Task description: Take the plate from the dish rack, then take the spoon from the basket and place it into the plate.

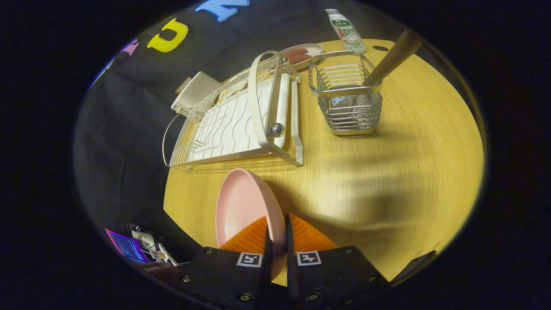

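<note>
Hand-held gripper (pixel 276 234) clamps one pink plate (pixel 243 206).

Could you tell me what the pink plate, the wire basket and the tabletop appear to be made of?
Pink plate, clamped edge-on by the hand-held gripper: probably matte plastic or melamine, an even, dull sheen. Wire basket: shiny metal, likely chromed or stainless steel, with bright glints. Tabletop: pale wood or wood-look laminate with fine straight grain.

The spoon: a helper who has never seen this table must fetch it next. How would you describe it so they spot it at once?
On the round wooden table, beyond the gripper that is shut on the pink plate, find the white dish rack. Beside it stands a wire basket. The spoon leans in it, its pale wooden handle sticking out above the rim.
</note>
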